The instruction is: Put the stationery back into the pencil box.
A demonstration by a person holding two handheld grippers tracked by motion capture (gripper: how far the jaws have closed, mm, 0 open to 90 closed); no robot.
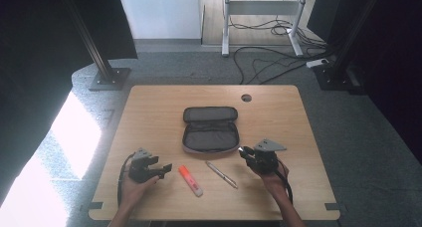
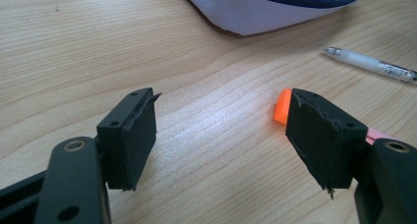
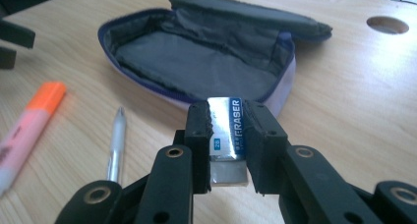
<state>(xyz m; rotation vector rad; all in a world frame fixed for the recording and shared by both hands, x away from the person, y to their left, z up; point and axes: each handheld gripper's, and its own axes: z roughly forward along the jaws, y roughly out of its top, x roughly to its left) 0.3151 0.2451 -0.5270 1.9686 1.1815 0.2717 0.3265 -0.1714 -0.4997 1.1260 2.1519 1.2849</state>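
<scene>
Eraser: one eraser [image 3: 227,130] in a blue and silver sleeve, clamped between the jaws of the right gripper [image 3: 227,135], its white end toward the gripper body.
Eraser position: held above the table [image 1: 149,112], just in front of the near edge of the pencil case [image 3: 206,62], not inside it.
Pencil case: one, lying open near the middle of the table [image 1: 210,129], lid flap folded back on the far side; the dark lining shows and no item can be seen in it.
Highlighter: one highlighter [image 1: 190,180] with an orange cap, lying flat on the wood between the two grippers, near the front edge.
Pen: one pen [image 1: 222,174] with a pale barrel, lying just right of the highlighter and apart from it, below the case.
Grippers: two, one in each of the person's hands.
Left gripper: the left gripper [image 2: 221,135] has its jaws standing wide apart with bare wood between them; the highlighter's orange cap [image 2: 282,107] peeks out beside one jaw, and the pen [image 2: 369,64] lies farther off.
Right gripper: pads pressed on both long faces of the eraser, jaws pointing at the case.
Table hole: one round hole [image 1: 246,97] near the far edge.
</scene>
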